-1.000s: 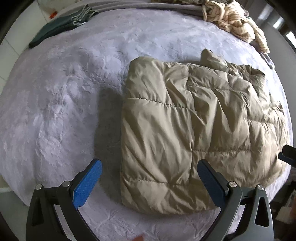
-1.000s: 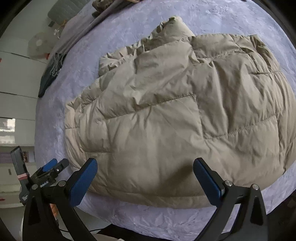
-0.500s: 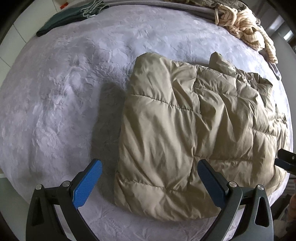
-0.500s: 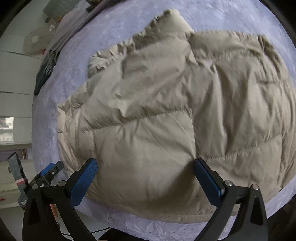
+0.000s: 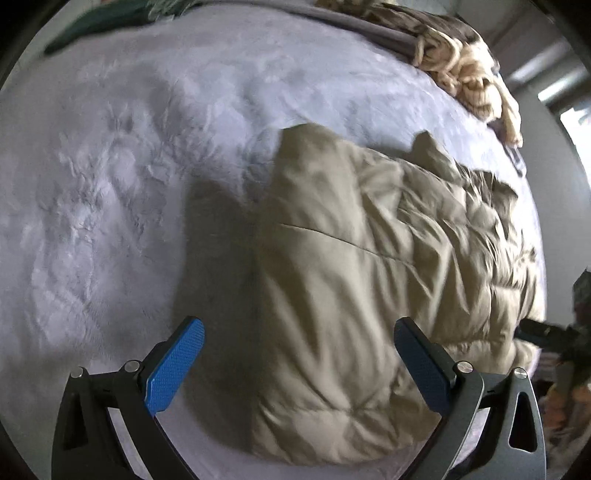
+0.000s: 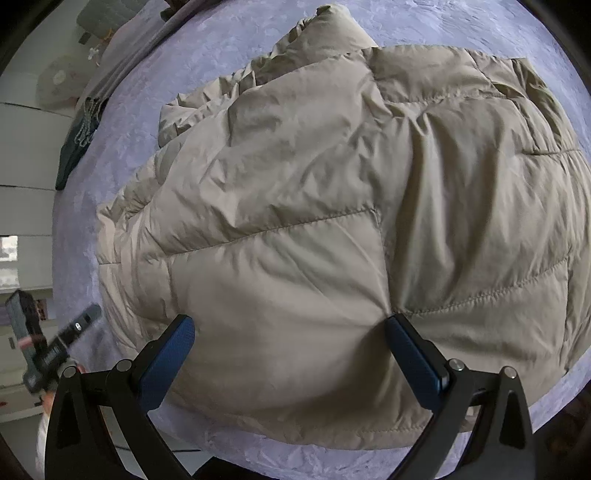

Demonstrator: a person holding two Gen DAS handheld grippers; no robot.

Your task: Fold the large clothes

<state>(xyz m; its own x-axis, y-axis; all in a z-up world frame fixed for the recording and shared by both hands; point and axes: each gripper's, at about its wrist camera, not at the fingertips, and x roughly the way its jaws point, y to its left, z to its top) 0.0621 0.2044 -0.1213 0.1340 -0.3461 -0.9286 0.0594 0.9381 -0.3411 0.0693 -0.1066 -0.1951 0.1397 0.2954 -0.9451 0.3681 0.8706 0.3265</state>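
A beige quilted puffer jacket [image 5: 369, 258] lies folded on the lavender bedspread [image 5: 110, 184]. My left gripper [image 5: 299, 343] is open, hovering over the jacket's near left corner, with its left finger above bare bedspread. In the right wrist view the same jacket [image 6: 351, 221] fills most of the frame. My right gripper [image 6: 290, 339] is open and low over the jacket's near edge, both fingertips at or just above the fabric. The right gripper's tip [image 5: 535, 332] pokes in at the jacket's right edge in the left wrist view, and the left gripper [image 6: 74, 328] appears blurred at the far left.
A cream knitted garment [image 5: 469, 74] and a grey cloth [image 5: 369, 33] lie at the bed's far edge. A dark green garment [image 6: 74, 147] lies at the bed's far left side. White cabinets [image 6: 26, 206] stand beyond the bed.
Both grippers have come lower and closer to the jacket's near edge. The left view is now motion-blurred. The jacket itself lies as before.
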